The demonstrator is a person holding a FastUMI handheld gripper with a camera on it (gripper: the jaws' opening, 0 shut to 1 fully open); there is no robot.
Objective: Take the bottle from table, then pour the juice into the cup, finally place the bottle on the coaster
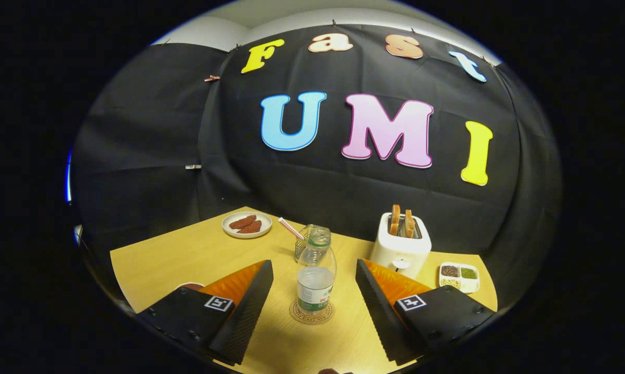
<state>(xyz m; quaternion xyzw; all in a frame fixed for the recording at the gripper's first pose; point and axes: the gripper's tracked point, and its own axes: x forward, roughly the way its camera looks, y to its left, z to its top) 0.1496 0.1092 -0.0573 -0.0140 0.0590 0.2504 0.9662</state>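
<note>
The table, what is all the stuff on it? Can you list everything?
clear plastic bottle: one, uncapped, part full, between the tool's fingers
round coaster: one, tan, under the bottle
clear glass cup: one, with striped straw, behind the bottle
white toaster: one, toast inside, beyond the right finger
white round plate: one, brown food, far left
white divided dish: one, seeds, beside the toaster
wooden table: one, yellow
tool: one, open, fingers either side of the bottle, not touching
</note>
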